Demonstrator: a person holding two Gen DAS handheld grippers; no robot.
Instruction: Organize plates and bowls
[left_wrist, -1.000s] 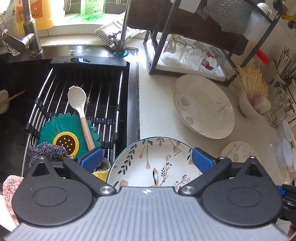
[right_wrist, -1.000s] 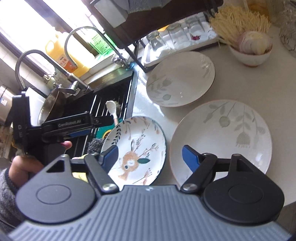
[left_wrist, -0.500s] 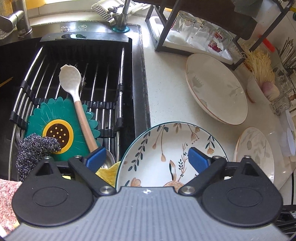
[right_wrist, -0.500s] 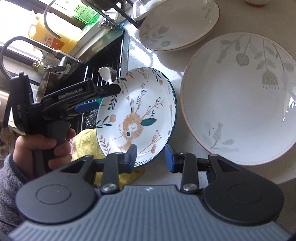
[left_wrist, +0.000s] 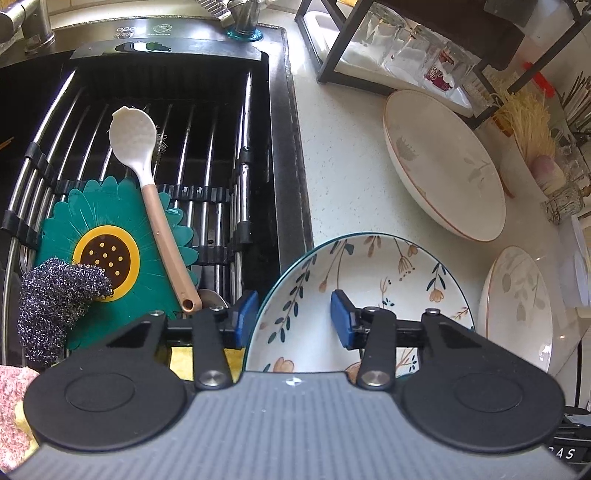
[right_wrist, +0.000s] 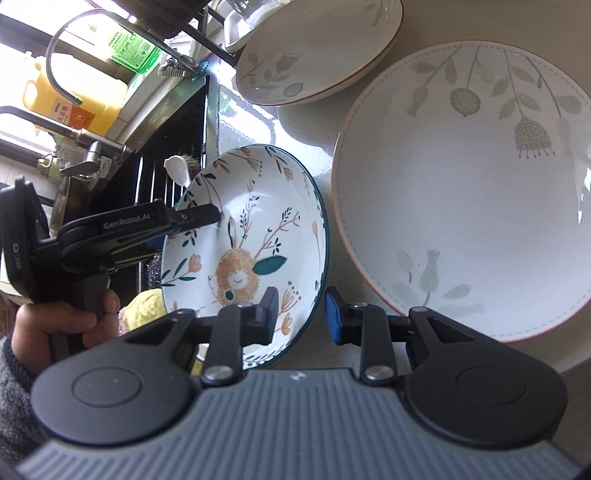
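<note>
We see bright daylight from the window, which looks washed out. Glare shines on the wet counter. The sink is dark. Edges bend and blur.

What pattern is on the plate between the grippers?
A rabbit among flowers, teal rim, on the plate; best in the right wrist view.

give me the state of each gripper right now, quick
Left gripper: open, jaws either side of the rabbit plate rim, not yet clamped.
Right gripper: open, jaws either side of the same plate's near rim, not clamped.
</note>
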